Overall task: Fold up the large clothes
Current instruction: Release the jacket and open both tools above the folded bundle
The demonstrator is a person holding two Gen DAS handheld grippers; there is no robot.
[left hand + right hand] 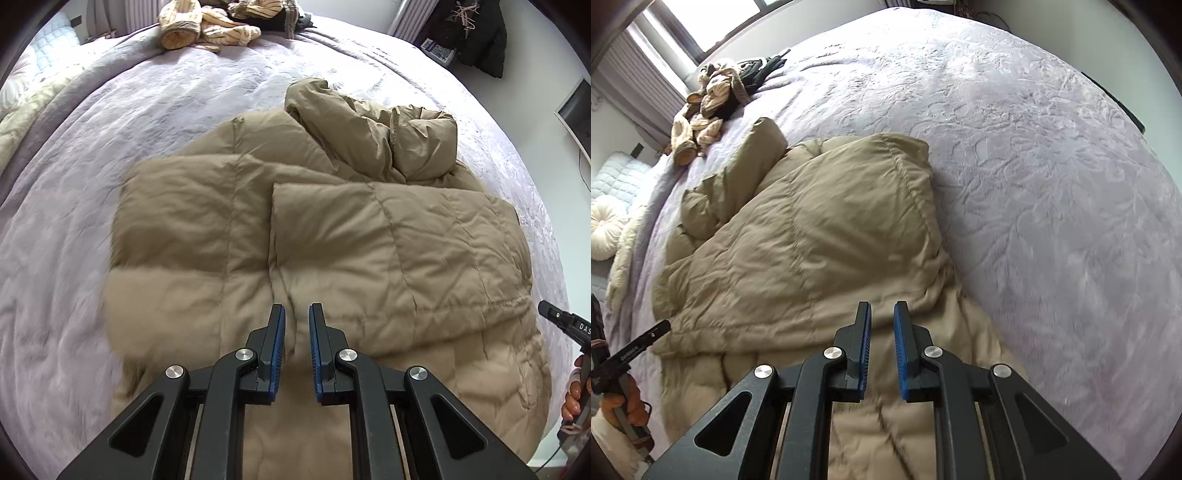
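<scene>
A tan padded jacket lies on the lilac bedspread, its sides folded in over the middle and its hood bunched at the far end. My left gripper hovers over the jacket's near part, jaws nearly together with nothing between them. In the right wrist view the same jacket lies left of centre. My right gripper hangs above its near right edge, jaws also close together and empty. Each view catches the other gripper at its edge: the right gripper's finger and the left gripper's finger.
A heap of striped cream and dark clothes lies at the far side of the bed. Dark garments hang by the wall. A round cream cushion sits beyond the bed's left side. Bare bedspread stretches to the jacket's right.
</scene>
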